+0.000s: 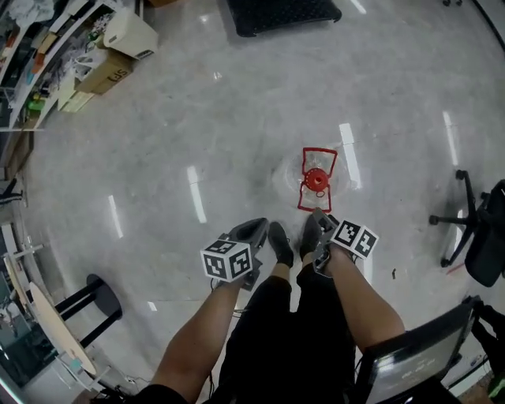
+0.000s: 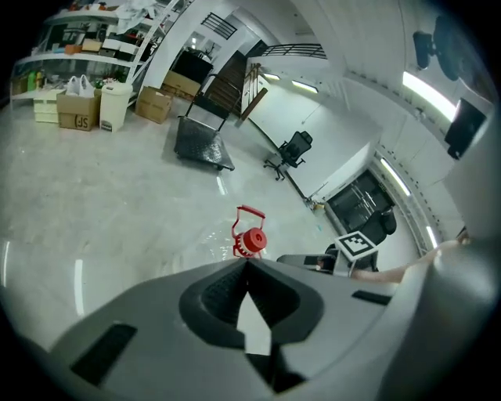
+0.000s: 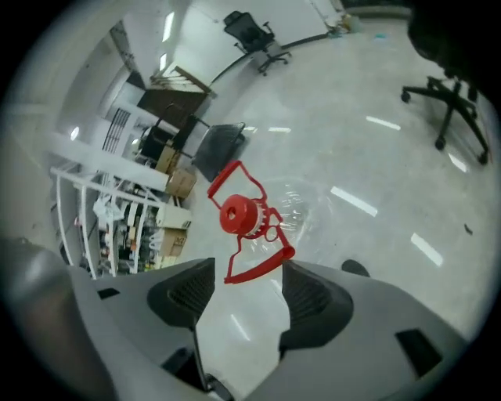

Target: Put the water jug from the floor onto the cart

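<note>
Two claws sit low over the floor [image 1: 197,118], either side of your feet [image 1: 280,243]. Left claw [image 1: 254,226]: clenched, jaw tips meeting in the left gripper view [image 2: 246,265], nothing between them. It points toward the water jug [image 2: 250,239] but stays apart from it. Right claw [image 1: 318,221]: released, jaws spread wide in the right gripper view [image 3: 249,266]. The near bar of the jug's red handle [image 3: 258,266] shows in the gap at the jaw tips, and the jaws are not pressing on it. Whether a jaw tip touches the bar cannot be read. The water jug [image 1: 316,180] is on the floor just ahead of your right claw. Its body is clear, and its red cap [image 3: 235,213] faces up toward the head view, framed by the red handle. The cart [image 1: 284,14], a dark flat platform, stands well apart from the jug at the far edge of the head view, and both gripper views show it beyond the jug [image 2: 202,145] [image 3: 219,145]. An office chair [image 1: 473,229] is off to your right, and cardboard boxes [image 1: 106,71] are at far left by the shelving.
</note>
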Tool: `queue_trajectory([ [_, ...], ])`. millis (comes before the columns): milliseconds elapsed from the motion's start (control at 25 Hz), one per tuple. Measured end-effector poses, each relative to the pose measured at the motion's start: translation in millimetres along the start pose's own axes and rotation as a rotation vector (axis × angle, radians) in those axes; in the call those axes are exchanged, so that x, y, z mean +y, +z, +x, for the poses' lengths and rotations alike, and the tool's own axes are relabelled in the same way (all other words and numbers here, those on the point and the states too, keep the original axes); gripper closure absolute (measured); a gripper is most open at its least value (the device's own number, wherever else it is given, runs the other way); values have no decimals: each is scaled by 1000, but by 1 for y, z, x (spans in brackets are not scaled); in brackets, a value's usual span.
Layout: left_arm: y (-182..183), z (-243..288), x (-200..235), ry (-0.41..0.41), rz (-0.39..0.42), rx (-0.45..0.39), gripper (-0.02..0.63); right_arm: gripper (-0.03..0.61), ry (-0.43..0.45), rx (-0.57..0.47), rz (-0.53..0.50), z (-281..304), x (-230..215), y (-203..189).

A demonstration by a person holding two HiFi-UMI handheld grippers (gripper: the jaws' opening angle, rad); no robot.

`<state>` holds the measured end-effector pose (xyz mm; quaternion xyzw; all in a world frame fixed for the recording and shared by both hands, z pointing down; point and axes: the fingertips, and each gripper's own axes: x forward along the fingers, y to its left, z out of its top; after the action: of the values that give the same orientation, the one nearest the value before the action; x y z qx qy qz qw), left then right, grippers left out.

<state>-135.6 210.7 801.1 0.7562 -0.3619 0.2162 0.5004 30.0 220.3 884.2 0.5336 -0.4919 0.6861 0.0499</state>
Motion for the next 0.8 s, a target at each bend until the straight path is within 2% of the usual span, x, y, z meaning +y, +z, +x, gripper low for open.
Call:
queue_trajectory([
  [120, -10, 12, 2, -9, 8, 33, 621, 322, -35, -26, 183, 18, -20, -3],
  [240, -12, 18, -1, -28, 48, 66, 621, 322, -47, -34, 278, 29, -28, -9],
  [360, -8, 17, -1, -39, 48, 73, 621, 325, -28, -57, 362, 43, -30, -9],
  [400, -7, 16, -2, -44, 47, 71, 621, 354, -23, -63, 388, 47, -32, -8],
  [440, -5, 16, -3, -49, 49, 68, 621, 441, -21, -73, 416, 49, -35, -6],
  [520, -5, 14, -3, -57, 53, 61, 621, 474, -10, -102, 476, 51, -38, -3],
  [680, -6, 13, -8, -57, 53, 57, 621, 495, 18, -169, 509, 37, -43, 14],
  [800, 6, 8, -15, -54, 49, 43, 621, 495, 3, -156, 501, 28, -41, 29],
])
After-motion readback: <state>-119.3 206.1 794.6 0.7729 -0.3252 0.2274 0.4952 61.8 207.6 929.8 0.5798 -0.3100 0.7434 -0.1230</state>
